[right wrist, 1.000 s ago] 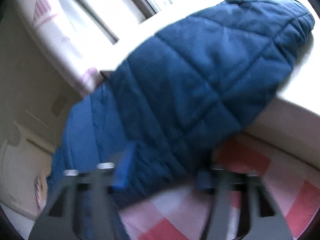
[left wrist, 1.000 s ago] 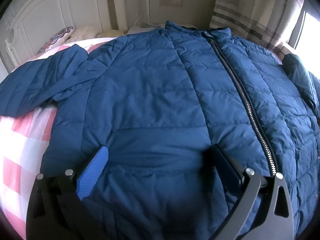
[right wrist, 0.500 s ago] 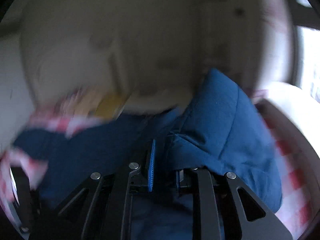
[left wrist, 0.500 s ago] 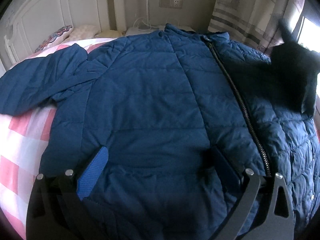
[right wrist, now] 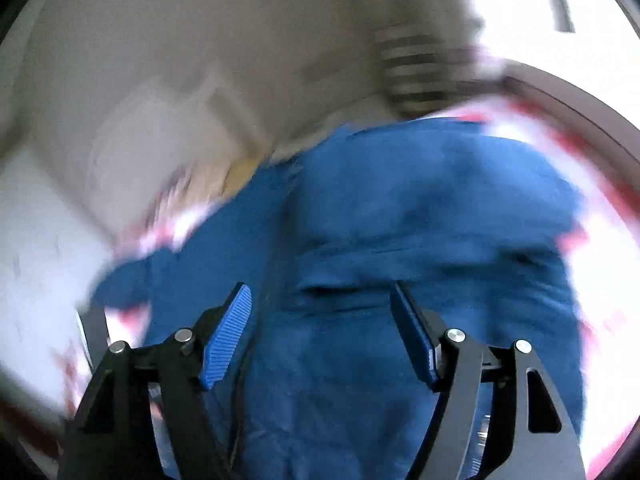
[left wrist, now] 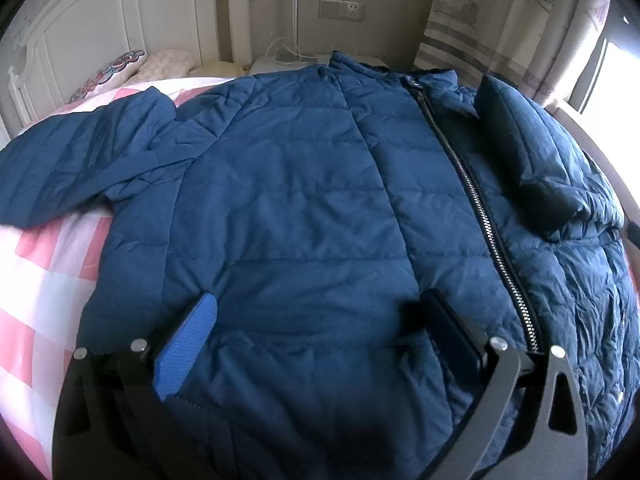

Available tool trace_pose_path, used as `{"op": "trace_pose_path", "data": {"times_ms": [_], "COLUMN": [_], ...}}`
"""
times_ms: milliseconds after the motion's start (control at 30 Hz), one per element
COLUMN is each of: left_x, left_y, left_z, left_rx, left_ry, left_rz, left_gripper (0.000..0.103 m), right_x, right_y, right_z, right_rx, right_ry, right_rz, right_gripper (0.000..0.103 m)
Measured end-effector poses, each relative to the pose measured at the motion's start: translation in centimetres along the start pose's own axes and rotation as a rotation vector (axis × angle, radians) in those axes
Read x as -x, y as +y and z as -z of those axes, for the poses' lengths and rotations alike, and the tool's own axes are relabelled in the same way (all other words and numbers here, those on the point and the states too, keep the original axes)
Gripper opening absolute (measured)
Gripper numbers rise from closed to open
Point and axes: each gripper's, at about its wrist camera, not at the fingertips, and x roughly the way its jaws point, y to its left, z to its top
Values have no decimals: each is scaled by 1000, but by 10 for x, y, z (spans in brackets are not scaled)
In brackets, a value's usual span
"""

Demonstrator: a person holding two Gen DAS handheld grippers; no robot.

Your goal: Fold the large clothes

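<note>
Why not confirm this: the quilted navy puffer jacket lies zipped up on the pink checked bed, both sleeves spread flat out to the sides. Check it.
Not quite. In the left wrist view, only one sleeve is spread out; the other sleeve is folded over the quilted navy puffer jacket. It is zipped up, on the pink checked bed.

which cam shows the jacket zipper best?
Left wrist. The zipper runs sharp and unobstructed from the collar down toward the hem of the blue jacket. The right wrist view is motion-blurred: the jacket shows as a blue mass and only a faint dark line hints at the zipper.
</note>
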Motion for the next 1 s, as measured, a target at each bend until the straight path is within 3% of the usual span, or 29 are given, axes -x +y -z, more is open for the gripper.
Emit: {"op": "trace_pose_path", "data": {"times_ms": [133, 233, 300, 333, 467, 500, 600, 700, 800, 900, 933, 1000], "left_x": [0, 1, 1, 1, 1, 2, 5, 13, 25, 34, 36, 35], "left_y": [0, -1, -1, 0, -1, 0, 3, 12, 27, 48, 53, 66], "left_z": [0, 0, -1, 0, 0, 0, 0, -1, -2, -2, -2, -1], "left_rx": [2, 4, 2, 2, 4, 4, 21, 66, 142, 239, 267, 330], "left_ry": [-1, -3, -3, -4, -4, -6, -24, -67, -134, -191, -198, -196], "left_rz": [3, 4, 1, 1, 3, 3, -1, 4, 41, 89, 99, 133], "left_gripper": [101, 101, 101, 101, 101, 101, 101, 101, 101, 101, 101, 101], "right_x": [24, 7, -8, -7, -6, 7, 20, 13, -7, -45, -53, -66], "right_y": [-86, -116, -124, -127, -129, -127, -60, 35, 121, 195, 209, 230], "right_z": [-15, -13, -18, -20, -37, -38, -58, -58, -37, -2, 7, 24], "right_rx": [-367, -509, -539, -530, -459, -407, -152, 135, 372, 588, 626, 675], "right_ry": [-104, -55, -49, -54, -122, -165, -271, -270, -214, -48, 4, 83], "right_rz": [91, 17, -1, 4, 19, 39, 30, -10, -71, -190, -218, -284], "right_gripper": [70, 70, 70, 66, 24, 21, 19, 19, 19, 25, 31, 68]}}
